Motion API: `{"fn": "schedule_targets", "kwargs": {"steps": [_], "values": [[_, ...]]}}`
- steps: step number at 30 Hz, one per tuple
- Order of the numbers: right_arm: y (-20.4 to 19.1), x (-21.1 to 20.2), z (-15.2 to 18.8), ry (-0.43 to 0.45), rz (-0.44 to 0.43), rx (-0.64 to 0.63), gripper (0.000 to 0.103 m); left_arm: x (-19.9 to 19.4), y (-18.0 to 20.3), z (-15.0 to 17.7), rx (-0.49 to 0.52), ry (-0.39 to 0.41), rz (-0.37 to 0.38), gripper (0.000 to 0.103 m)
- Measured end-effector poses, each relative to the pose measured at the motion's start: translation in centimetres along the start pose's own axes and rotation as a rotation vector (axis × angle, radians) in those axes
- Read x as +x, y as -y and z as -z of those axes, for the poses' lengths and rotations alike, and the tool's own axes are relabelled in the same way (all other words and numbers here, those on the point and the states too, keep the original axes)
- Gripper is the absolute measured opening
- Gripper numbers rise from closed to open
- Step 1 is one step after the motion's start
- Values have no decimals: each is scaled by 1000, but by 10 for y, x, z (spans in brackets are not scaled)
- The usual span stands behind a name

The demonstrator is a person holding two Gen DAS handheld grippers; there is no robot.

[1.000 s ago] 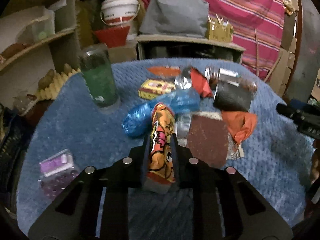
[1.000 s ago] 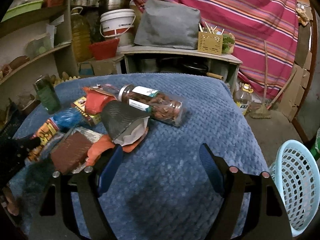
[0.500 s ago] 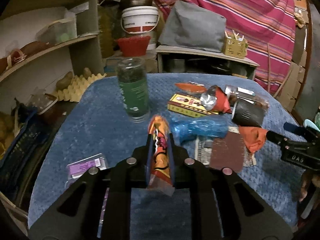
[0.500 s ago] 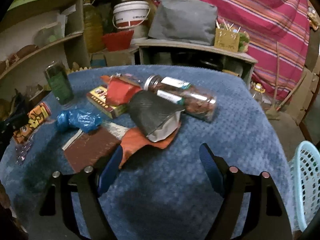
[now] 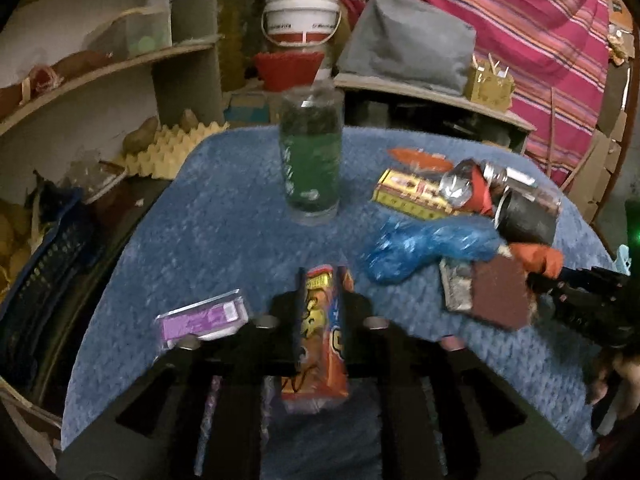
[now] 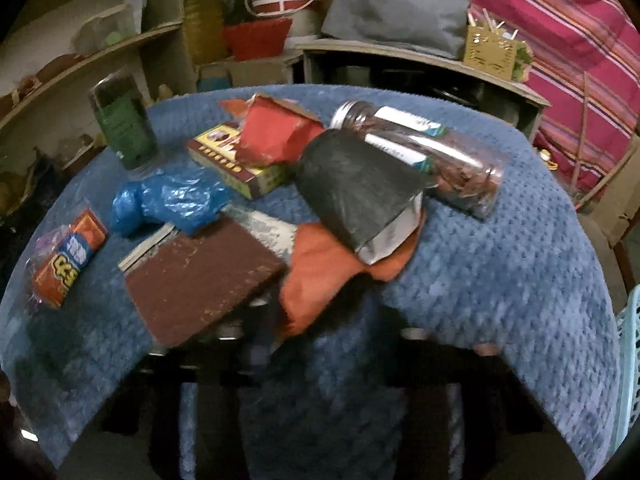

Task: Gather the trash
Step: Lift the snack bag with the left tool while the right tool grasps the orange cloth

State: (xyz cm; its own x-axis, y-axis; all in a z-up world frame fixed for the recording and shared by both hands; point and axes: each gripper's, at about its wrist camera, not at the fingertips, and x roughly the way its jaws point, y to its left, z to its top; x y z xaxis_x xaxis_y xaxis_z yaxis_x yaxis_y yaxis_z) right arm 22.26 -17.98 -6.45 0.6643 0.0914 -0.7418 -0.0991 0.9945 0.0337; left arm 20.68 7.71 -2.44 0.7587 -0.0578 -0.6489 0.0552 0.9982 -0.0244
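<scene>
Tongs [image 5: 320, 312] on the left side point forward and down over the near edge of the desk [image 5: 224, 232], which is covered in a blue knitted cloth, and their jaws are opening around an orange snack wrapper [image 5: 322, 344] that stands between them; blur hides whether the pads press on it. A purple packet [image 5: 204, 318] lies just left of them, and a green jar [image 5: 312, 164] stands upright farther back. To the right sits the heap of trash: a blue plastic bag [image 5: 424, 248], a yellow box [image 5: 412, 194], a black pouch [image 6: 352, 184], a brown pad [image 6: 200, 276] and an orange rag [image 6: 320, 276], with a clear jar [image 6: 424, 152] lying on its side behind them. The right tongs [image 6: 320, 328] tilt down at the near edge of that heap, jaws closing with the hanging corner of the rag between them; whether they grip it cannot be told. A pale blue basket [image 6: 628, 360] stands off the desk's right edge.
</scene>
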Motion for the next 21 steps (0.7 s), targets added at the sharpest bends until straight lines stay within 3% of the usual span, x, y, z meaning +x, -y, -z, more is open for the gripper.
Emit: {"fn": "schedule_targets", "kwargs": {"steps": [1, 2, 7, 15, 17, 19, 21], "values": [[-1, 0, 0, -2, -10, -4, 20, 1, -1, 2, -2, -7, -4, 48], [-1, 0, 1, -2, -14, -10, 14, 2, -2, 5, -2, -11, -9, 54], [3, -9, 0, 23, 7, -41, 11, 14, 0, 16, 32, -62, -20, 66], [33, -19, 3, 16, 37, -18, 11, 39, 4, 21, 28, -130, -12, 66], [39, -20, 5, 14, 43, -17, 11, 40, 8, 21, 37, -131, -7, 59], [45, -23, 8, 16, 43, -14, 11, 41, 12, 21, 46, -137, -6, 41], [49, -29, 9, 24, 31, -12, 11, 40, 17, 22, 68, -129, -20, 40]]}}
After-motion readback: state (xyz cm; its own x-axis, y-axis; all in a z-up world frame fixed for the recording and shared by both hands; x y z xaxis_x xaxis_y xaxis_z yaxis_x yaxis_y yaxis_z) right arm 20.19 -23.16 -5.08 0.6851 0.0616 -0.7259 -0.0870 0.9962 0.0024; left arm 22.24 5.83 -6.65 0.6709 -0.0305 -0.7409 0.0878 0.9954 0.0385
